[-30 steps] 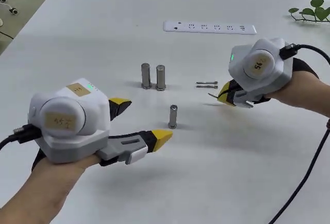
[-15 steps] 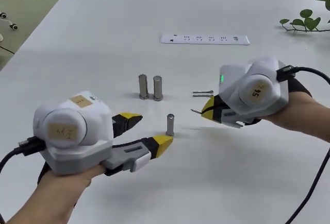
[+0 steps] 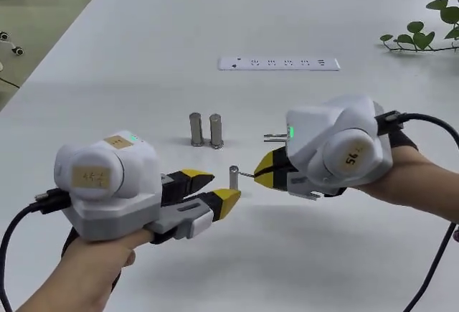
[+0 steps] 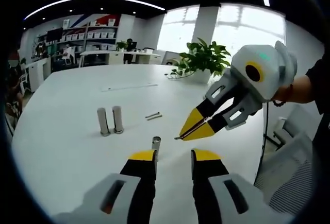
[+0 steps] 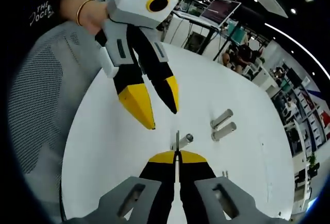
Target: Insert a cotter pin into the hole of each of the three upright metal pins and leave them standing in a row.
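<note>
At lower left of the head view, the left gripper lay level in a hand whose forearm rose from the bottom edge. Its jaws were parted and empty, with the yellow tips just short of the lone metal pin standing at centre. Behind that, slightly left, the other two metal pins stood side by side. The right gripper pointed leftward, its wrist entering from the right edge. Its jaws were clenched on a cotter pin, whose tip was just beside the lone pin's top. More cotter pins lay behind.
</note>
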Demonstrator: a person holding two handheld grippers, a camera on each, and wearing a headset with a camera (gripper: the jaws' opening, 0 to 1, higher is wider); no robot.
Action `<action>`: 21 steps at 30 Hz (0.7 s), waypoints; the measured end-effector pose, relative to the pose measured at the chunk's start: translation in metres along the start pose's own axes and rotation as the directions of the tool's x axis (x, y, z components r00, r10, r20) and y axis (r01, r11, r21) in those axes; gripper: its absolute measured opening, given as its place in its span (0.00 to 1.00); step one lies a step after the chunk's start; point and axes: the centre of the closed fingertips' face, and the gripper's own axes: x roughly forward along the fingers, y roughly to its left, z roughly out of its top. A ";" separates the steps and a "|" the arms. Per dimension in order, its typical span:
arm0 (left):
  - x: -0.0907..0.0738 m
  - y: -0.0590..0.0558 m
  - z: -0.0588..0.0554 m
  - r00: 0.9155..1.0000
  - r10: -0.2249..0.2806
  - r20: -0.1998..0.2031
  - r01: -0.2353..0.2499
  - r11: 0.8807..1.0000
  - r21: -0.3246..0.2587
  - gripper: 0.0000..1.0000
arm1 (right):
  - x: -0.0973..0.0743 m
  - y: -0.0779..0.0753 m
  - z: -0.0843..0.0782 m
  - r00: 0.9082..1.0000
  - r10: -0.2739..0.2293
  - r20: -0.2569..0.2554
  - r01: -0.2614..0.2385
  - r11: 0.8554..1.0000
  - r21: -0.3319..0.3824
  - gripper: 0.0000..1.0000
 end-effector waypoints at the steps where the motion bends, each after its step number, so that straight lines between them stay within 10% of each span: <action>1: 0.001 -0.001 0.000 1.000 -0.005 -0.002 0.005 1.000 -0.009 0.22 | 0.000 0.002 0.003 1.000 0.001 0.007 -0.001 1.000 -0.013 0.00; 21: 0.007 -0.014 -0.001 0.998 -0.064 -0.011 0.062 0.995 -0.082 0.04 | -0.002 0.017 0.019 0.998 0.032 0.048 -0.028 0.997 -0.067 0.00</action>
